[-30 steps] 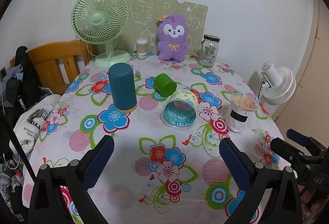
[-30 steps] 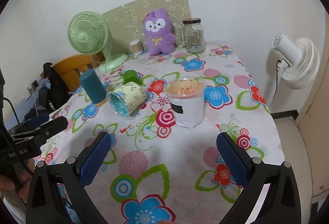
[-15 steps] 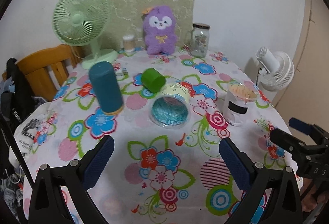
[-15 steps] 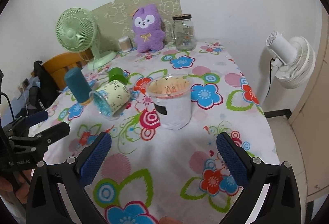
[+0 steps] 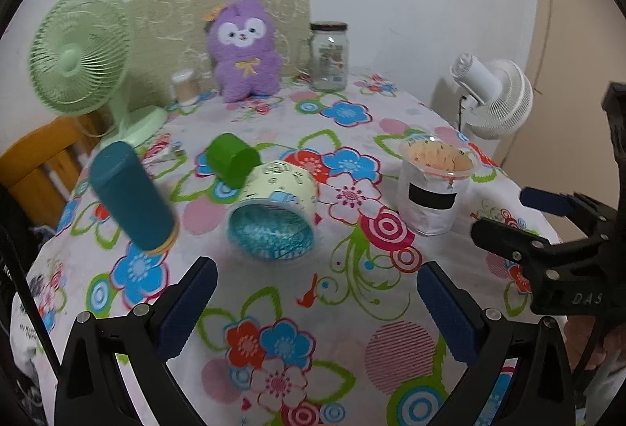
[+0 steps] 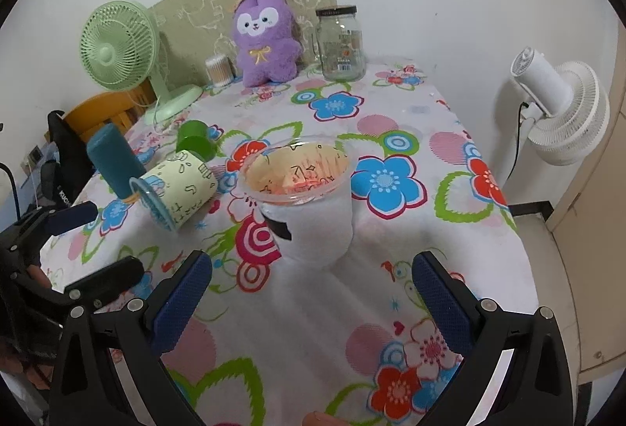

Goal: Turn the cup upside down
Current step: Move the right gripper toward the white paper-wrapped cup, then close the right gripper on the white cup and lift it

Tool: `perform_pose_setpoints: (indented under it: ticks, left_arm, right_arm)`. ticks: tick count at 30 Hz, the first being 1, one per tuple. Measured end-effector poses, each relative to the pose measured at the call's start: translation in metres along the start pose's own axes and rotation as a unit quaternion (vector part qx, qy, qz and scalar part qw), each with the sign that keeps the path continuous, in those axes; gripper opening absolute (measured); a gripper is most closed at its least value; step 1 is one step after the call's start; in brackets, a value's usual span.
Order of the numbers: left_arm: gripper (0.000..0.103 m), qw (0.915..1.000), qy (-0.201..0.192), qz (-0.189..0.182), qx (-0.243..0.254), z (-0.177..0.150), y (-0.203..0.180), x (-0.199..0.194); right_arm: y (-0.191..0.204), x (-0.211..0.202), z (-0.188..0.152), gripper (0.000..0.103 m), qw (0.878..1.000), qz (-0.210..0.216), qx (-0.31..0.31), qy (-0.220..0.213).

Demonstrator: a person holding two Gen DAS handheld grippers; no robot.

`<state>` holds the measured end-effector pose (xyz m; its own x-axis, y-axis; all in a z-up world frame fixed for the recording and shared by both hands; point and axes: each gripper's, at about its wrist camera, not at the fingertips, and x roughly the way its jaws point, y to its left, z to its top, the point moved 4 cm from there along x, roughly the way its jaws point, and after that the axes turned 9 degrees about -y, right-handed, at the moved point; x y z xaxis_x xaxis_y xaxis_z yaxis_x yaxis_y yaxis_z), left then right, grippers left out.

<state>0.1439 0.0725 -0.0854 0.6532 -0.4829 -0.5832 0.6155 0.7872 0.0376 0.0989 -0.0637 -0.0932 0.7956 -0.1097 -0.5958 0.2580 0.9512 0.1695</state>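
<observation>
A clear plastic cup (image 6: 309,203) with a white sleeve and a black label stands upright, mouth up, on the floral tablecloth (image 6: 391,269); it also shows in the left wrist view (image 5: 432,189). My right gripper (image 6: 313,293) is open and empty just in front of it, the cup a short way beyond the blue pads. My left gripper (image 5: 313,302) is open and empty over the cloth, in front of a pale yellow paper cup (image 5: 276,213) lying on its side.
A teal cylinder (image 5: 131,197) stands upside down at the left. A green cup (image 5: 231,160) lies on its side behind the yellow cup. A green fan (image 5: 78,54), purple plush (image 5: 244,50) and glass jar (image 5: 328,56) line the far edge. A white fan (image 6: 563,109) stands off the table's right.
Both grippers have moved forward over the table. The clear cup and the yellow cup now appear larger and closer. No object on the table has moved.
</observation>
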Motion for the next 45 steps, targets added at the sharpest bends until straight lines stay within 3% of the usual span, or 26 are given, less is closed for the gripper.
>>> perform_pose_setpoints:
  ticks: [20,27,36,45]
  left_arm:
    - [0.103,0.9962,0.034,-0.044,0.068,0.009,-0.014,0.052]
    - [0.103,0.9955,0.043,-0.04,0.074,0.006,-0.014,0.059]
    - [0.103,0.9965,0.041,-0.032,0.066,0.003,-0.008,0.046]
    - [0.103,0.9983,0.027,-0.024,0.046,-0.022,0.005,-0.001]
  right_arm:
    - [-0.01,0.056,0.005,0.102,0.999,0.022,0.014,0.036]
    - [-0.006,0.065,0.006,0.074,0.998,0.041,0.016,0.041]
    - [0.008,0.04,0.012,0.069,0.996,0.074,0.031,0.025]
    - [0.046,-0.001,-0.004,0.069,0.986,0.139,0.059,0.069]
